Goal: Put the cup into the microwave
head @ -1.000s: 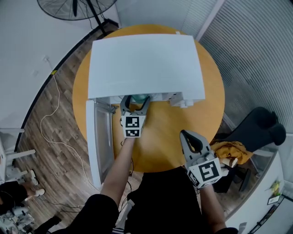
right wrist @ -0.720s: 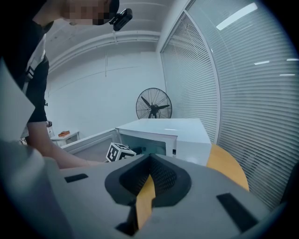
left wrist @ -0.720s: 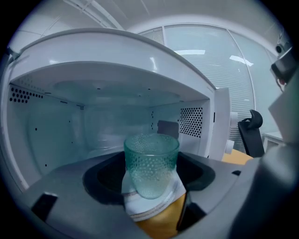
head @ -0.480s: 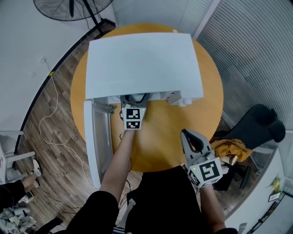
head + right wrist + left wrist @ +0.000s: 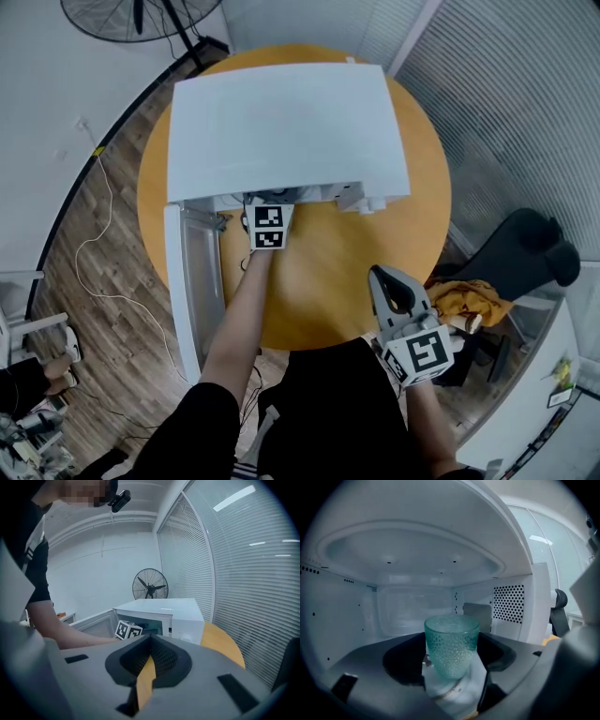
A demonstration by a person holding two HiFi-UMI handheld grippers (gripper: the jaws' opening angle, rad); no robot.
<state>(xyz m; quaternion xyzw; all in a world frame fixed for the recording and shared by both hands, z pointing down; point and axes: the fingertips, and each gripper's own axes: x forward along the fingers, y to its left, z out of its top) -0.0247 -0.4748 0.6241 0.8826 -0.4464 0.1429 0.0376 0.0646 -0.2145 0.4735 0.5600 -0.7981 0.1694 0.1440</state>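
Now we are at the placing step: our left gripper [image 5: 452,665] pinches the cup [image 5: 451,639] inside the microwave [image 5: 286,127]. Next we should set it down and spread the jaws. Our right gripper [image 5: 146,665] waits outside the microwave, jaws pressed together.

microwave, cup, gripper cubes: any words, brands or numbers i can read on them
No readable text in any view.
left gripper cube: square marker patterns only, no letters.
right gripper cube: the same.
microwave: no print visible.
cup: dotted glass, no print.
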